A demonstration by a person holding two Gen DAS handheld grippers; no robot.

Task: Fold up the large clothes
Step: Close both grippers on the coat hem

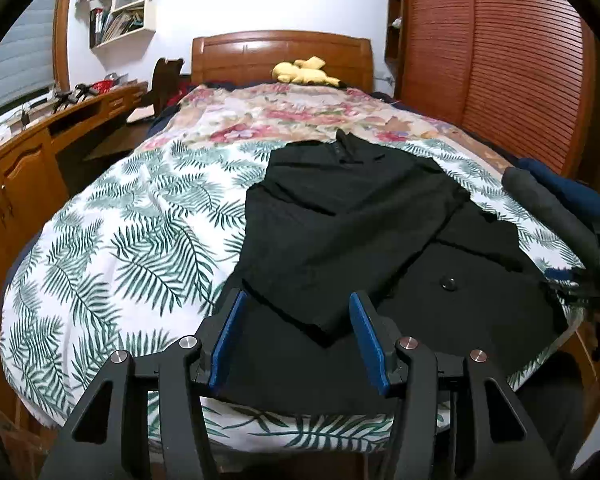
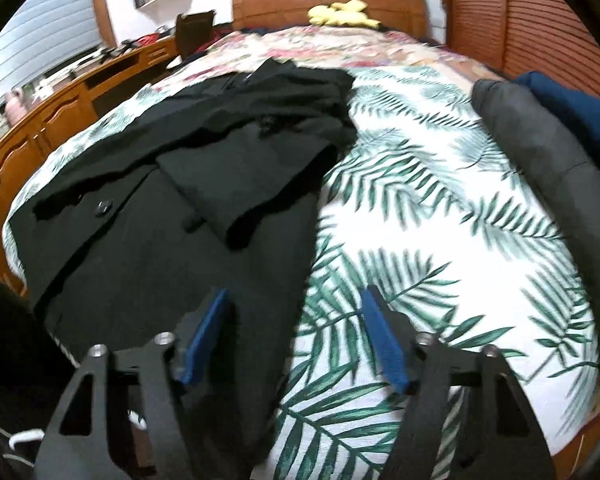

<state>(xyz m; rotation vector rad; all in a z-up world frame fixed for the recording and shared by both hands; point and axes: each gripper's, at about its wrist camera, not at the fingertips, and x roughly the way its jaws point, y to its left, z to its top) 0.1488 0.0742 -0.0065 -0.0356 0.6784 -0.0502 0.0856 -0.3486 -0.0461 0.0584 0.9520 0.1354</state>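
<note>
A black coat (image 1: 340, 220) lies spread on the leaf-print duvet (image 1: 120, 240), with a sleeve folded across its body and a round button (image 1: 448, 282) showing. My left gripper (image 1: 298, 320) hovers open over the near hem. The folded sleeve's end lies between its blue pads (image 1: 228, 340) without being pinched. In the right wrist view the coat (image 2: 180, 200) fills the left half, its button (image 2: 104, 208) at the left. My right gripper (image 2: 296, 320) stands open over the coat's right edge, one finger above black cloth and the other above the duvet (image 2: 420, 200).
Grey rolled cloth (image 1: 556, 208) (image 2: 540, 152) and a dark blue garment (image 1: 568, 188) (image 2: 572, 108) lie at the bed's right edge. A yellow plush toy (image 1: 304, 70) sits by the headboard. A wooden desk (image 1: 40, 140) runs along the left, and louvred wardrobe doors (image 1: 500, 60) stand on the right.
</note>
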